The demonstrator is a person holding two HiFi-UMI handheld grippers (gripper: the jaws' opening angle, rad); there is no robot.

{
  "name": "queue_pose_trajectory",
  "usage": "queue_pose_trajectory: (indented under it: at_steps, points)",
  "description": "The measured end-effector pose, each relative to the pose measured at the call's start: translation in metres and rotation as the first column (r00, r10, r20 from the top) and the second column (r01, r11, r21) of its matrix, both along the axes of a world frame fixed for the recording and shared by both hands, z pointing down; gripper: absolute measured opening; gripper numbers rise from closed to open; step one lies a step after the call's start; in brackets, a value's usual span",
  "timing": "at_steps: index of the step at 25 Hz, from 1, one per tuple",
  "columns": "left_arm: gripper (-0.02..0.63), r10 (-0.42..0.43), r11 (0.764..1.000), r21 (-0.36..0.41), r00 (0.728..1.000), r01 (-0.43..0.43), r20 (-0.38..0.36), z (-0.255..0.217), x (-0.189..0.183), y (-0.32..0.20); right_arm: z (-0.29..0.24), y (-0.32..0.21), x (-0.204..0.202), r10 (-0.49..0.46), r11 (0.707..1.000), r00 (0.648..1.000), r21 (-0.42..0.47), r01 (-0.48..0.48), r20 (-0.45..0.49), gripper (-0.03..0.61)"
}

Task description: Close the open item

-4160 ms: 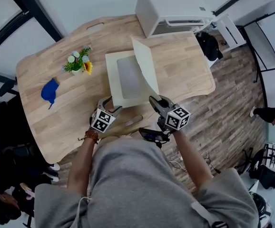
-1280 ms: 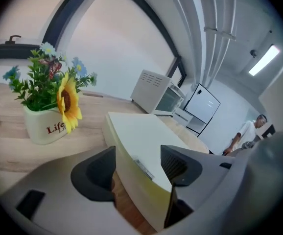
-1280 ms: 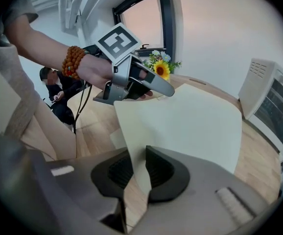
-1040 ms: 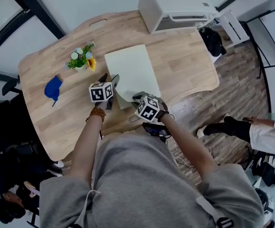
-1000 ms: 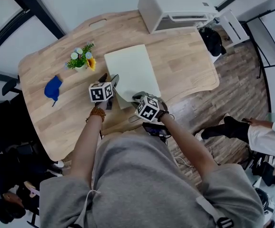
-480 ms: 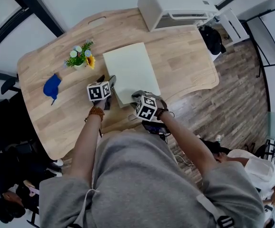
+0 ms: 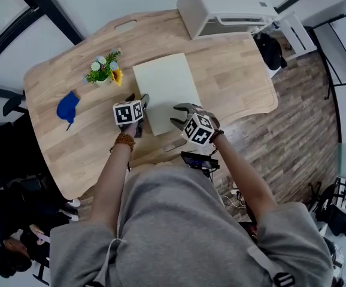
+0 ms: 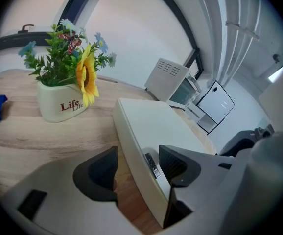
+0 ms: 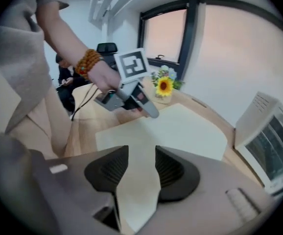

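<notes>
Cream case (image 7: 165,91) closed, lying flat on table (image 7: 233,70).

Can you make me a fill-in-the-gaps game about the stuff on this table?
1. The flat cream case lying on the wooden table has its lid ____.
2. The white flower pot with the yellow sunflower has the word ____ printed on it.
3. The crumpled cloth lying near the flowers is coloured ____.

Missing words: closed; Life; blue.
</notes>
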State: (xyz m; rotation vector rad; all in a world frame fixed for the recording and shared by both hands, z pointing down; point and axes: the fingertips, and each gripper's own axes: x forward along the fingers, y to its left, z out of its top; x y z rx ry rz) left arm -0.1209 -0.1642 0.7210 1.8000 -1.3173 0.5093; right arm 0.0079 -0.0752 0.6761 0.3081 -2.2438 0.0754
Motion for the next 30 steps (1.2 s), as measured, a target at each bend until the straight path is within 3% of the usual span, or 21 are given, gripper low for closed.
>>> queue_pose_trajectory:
  at_steps: [3, 8, 20, 30]
  points:
    - [0.267, 0.01, 1.0, 0.016, 1.0, -0.01, 0.01, -0.006, 0.002, 0.005, 0.011, -0.034, 0.018, 0.194, 0.981, 0.981, -0.022, -0.193, 0.025, 0.179]
    - [0.264, -0.028, 0.999, 0.043, 0.999, 0.029, -0.017, -0.012, -0.005, 0.013, 0.017, -0.054, 0.028, 0.29, 0.957, 0.956, -0.035, -0.289, 0.043, 0.179]
    - [0.258, -0.057, 0.998, -0.008, 0.998, 0.056, -0.035, 0.005, -0.011, 0.016, 0.034, -0.056, 0.025, 0.303, 0.951, 0.952, -0.074, -0.3, 0.033, 0.179]
    - [0.259, -0.132, 0.991, -0.038, 0.991, 0.13, -0.037, 0.006, -0.013, 0.017, 0.038, -0.057, 0.025, 0.309, 0.948, 0.951, -0.084, -0.306, 0.014, 0.181]
